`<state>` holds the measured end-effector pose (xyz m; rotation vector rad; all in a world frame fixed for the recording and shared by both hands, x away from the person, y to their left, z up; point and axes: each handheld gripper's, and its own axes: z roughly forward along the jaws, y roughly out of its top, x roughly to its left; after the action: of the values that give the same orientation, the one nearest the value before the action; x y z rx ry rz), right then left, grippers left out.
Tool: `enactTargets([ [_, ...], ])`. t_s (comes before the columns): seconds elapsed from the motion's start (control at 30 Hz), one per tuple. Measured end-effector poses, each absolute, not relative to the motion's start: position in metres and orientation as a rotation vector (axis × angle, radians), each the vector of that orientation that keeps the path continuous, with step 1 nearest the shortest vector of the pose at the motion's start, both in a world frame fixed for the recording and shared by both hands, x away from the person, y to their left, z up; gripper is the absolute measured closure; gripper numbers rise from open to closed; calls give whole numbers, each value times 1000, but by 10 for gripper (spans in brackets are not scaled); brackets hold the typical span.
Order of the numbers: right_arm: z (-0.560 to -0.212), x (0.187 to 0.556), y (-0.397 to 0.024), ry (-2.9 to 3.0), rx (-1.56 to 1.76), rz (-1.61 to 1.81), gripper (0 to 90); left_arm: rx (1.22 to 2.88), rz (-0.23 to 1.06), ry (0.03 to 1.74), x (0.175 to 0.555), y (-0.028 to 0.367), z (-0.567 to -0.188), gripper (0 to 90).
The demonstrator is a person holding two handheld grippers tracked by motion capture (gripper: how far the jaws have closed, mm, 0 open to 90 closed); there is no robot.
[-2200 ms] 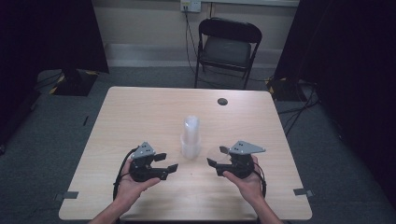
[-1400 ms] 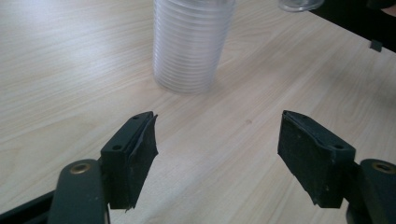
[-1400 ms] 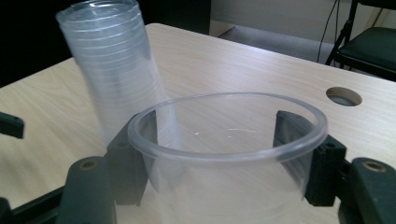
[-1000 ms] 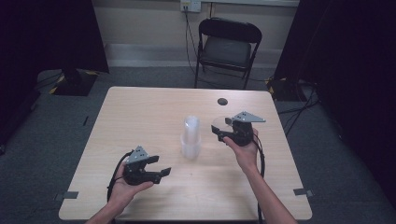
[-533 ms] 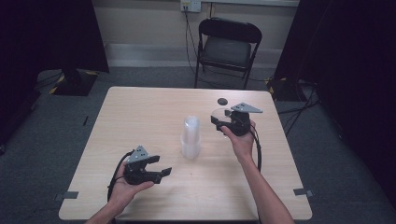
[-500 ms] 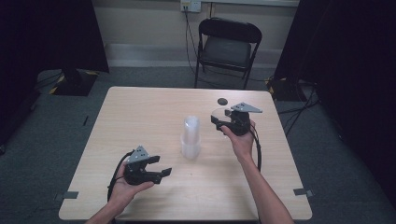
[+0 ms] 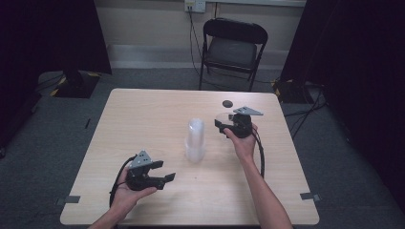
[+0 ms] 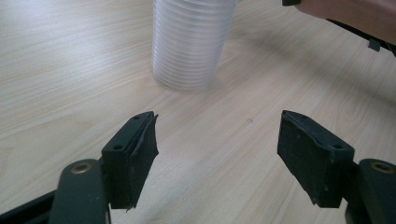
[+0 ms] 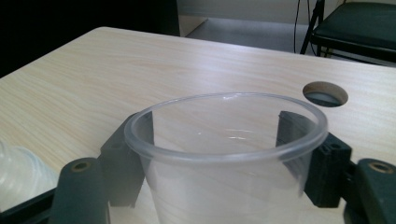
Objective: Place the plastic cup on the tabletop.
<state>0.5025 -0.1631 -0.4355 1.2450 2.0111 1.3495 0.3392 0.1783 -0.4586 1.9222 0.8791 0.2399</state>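
while the left gripper (image 7: 165, 177) rests low on the table (image 7: 143, 119) with jaws spread wide and empty, the right gripper (image 7: 223, 125) pinches a clear cup (image 9: 229, 154) upright between its jaws, right of the cup stack (image 7: 195, 140) at mid-table. a round hole (image 7: 228, 103) lies beyond it.

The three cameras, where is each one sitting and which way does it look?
High view: above the person's side, looking forward and down on the table; both forearms and hands show.
Left gripper view: rides the left gripper, looking between its open jaws at the cup stack.
Right gripper view: rides the right gripper, looking over the clear cup between its jaws toward the table hole.
Shared: high and left gripper views both show the cup stack.
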Motion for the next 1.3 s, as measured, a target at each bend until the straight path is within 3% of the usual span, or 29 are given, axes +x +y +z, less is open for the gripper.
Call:
enactTargets([
  [0.47, -456, 508, -162, 2046, 1280, 1307, 277, 1919, 233, 894, 340, 179, -461, 288],
  [1.3, -462, 482, -171, 2048, 1237, 1296, 286, 1916, 237, 901, 339, 178, -461, 288],
])
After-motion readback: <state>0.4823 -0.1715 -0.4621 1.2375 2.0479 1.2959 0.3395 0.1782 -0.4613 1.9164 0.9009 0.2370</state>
